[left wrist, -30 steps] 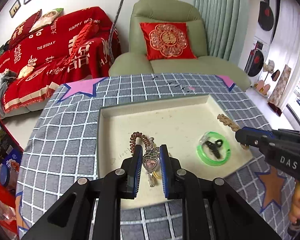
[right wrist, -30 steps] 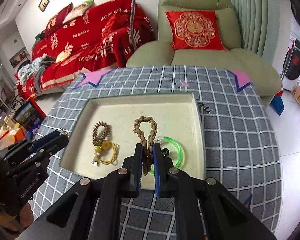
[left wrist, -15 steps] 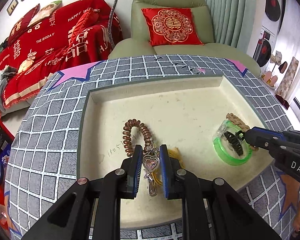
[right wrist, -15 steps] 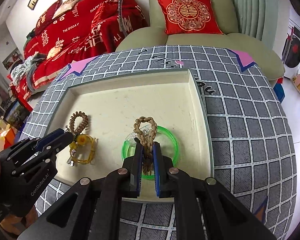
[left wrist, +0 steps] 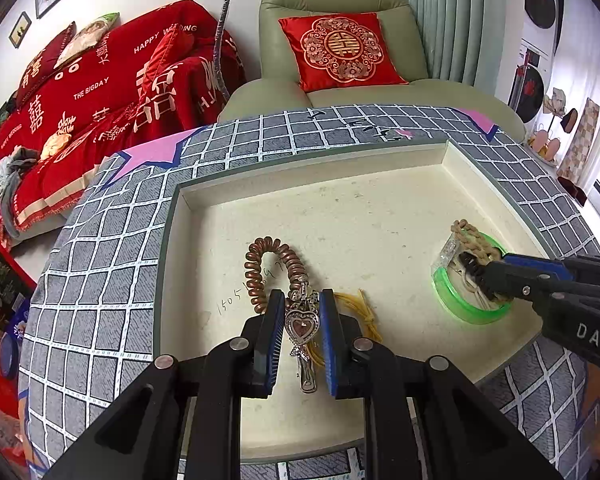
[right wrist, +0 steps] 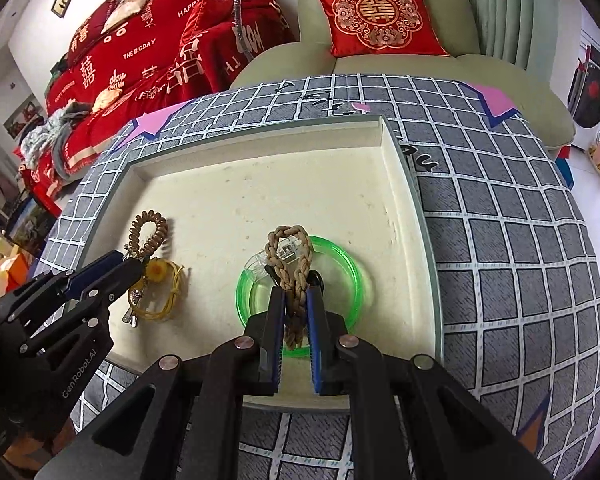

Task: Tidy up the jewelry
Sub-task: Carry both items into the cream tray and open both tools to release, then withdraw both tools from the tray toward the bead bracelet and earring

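The heart pendant and braided cord are gripped by narrowed jaws; both are best lowered gently into the tray

Both tools are matte black plastic linkages with silver round screw heads at the pivots and triangular cut-outs in the arms. Left gripper and right gripper each end in two flat fingers faced with ribbed blue pads. White lettering on the housings: "GenRobot.AI" on the left, "DAS" on the right; a bit of bare skin shows at frame edge.
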The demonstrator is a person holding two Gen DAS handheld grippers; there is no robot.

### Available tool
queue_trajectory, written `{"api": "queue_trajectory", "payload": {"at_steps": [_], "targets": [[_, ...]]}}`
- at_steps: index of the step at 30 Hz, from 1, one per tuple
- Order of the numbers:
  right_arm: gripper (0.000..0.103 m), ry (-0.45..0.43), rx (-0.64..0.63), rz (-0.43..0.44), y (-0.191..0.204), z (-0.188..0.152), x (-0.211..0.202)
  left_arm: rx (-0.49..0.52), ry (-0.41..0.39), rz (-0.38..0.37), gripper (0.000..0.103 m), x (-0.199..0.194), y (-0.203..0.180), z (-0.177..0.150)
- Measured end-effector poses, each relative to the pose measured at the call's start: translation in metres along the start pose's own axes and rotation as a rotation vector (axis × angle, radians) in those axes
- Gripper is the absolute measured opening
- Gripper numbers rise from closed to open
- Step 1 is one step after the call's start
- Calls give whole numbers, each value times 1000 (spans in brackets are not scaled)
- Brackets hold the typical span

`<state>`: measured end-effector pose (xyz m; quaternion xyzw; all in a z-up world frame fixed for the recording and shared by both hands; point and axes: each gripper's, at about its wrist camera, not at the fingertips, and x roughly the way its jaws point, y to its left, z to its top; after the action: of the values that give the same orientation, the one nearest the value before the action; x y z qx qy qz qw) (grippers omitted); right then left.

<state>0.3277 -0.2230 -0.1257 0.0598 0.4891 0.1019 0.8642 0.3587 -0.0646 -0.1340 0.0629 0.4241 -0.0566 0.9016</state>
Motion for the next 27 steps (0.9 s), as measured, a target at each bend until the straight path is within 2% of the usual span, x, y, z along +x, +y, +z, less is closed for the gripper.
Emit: {"api": "queue_trajectory", "payload": {"at_steps": [1,2,3,4,11,13,14,16,21,25,27], "targets": [[29,-2,3,-1,0,0,-1,1,-1,2,30,0,0,0],[45,-7,6,-1,0,0,-2,2,-2,3,30,-1,0,0],[52,-13,11,2,0,1,-3,3,-4,5,30,-2,1,0],[55,-25,20,15,-2,1,-7,3,-9,9,30,-3,1,0],[55,-90,94,59,-10,2,-36,9,-38,15,31,-13,0,2],[55,-98,113,66,-13,0,-44,9,-43,22,84,-16,-1,3],[55,-100,119,68,-14,-2,-47,-9,-71,29,103,-22,1,2],[55,-98,124,70,-16,-6,-52,-17,-132,20,103,-34,2,3],[55,-98,135,62,-20,-16,-61,20,-134,49,103,-50,-3,2],[56,-87,144,67,-21,-28,-68,19,-143,33,103,-67,1,-10],[64,-79,143,71,-20,-35,-71,20,-141,21,103,-77,4,-18]]}}
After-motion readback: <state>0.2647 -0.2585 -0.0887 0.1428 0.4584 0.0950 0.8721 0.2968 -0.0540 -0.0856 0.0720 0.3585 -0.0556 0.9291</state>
